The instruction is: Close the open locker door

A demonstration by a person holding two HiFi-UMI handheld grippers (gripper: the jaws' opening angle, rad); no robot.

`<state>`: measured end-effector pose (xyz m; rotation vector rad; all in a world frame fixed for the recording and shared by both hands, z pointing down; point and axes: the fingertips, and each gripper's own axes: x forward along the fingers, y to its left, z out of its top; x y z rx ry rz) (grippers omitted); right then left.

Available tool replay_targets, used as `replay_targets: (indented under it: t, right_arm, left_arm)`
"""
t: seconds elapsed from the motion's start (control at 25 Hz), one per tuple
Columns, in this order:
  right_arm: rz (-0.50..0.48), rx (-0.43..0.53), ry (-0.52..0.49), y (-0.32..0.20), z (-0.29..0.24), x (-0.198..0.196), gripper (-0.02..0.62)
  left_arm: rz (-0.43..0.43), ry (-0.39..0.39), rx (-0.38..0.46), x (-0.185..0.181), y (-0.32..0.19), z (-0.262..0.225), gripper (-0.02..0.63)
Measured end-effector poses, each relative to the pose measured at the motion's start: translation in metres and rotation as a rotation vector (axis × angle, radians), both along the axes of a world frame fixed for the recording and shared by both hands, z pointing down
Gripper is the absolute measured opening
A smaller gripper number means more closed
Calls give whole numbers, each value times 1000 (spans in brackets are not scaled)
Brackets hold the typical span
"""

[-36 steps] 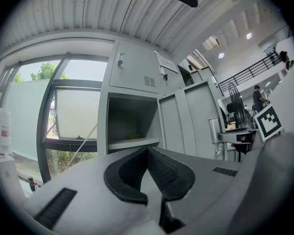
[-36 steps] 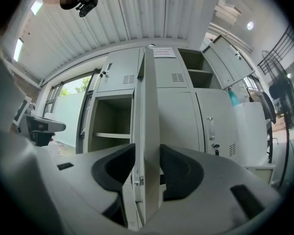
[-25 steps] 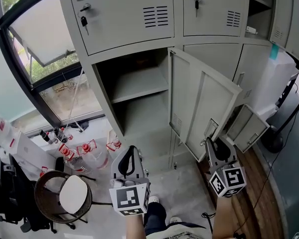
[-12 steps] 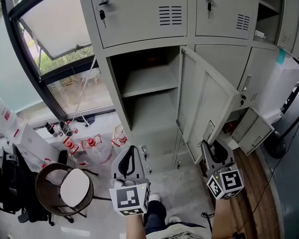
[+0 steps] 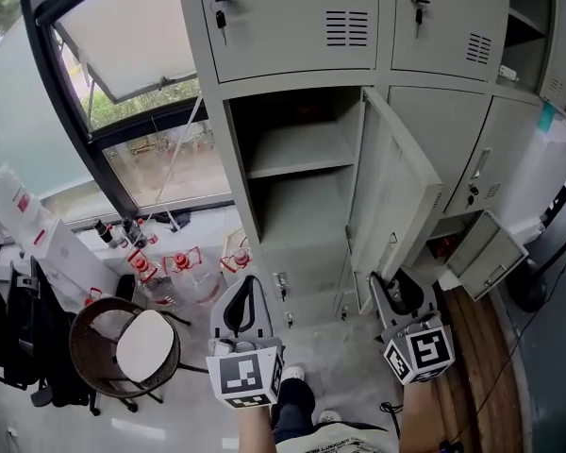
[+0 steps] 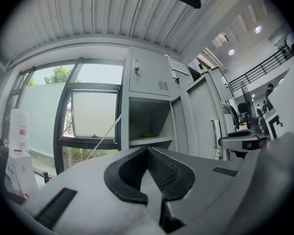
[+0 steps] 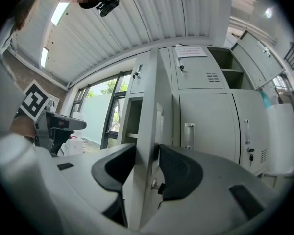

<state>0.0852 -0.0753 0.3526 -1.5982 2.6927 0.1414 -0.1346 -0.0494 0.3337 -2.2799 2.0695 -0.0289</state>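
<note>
The tall pale-grey metal locker door (image 5: 396, 182) is hanging half open at the middle of the grey locker bank (image 5: 283, 26). It is hinged at the right side of its shelved compartment (image 5: 297, 149), and its free edge is pointing toward the near right. The right gripper (image 5: 393, 286) is straddling that free edge low down, its jaws just having been opening and now sitting loose around the panel. The left gripper (image 5: 249, 286) is hovering to the left, in front of the compartment, jaws together on nothing.
</note>
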Motion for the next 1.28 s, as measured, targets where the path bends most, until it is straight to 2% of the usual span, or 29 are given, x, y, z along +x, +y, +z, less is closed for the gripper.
replay_targets:
  t: [0.6,0.8,1.28]
  right_arm:
    - [-208,12,-7,-6,-2,-63,172]
    - [-284,18,18,-10,-2,-93,164]
    - [-351,17,15,-36,-2,-149,161]
  left_arm:
    - [-129,-12,5,-30,11,-3,0]
    - [-175,-11,4,-45,14,-1,0]
    - [-251,0,0,-94,0,0,0]
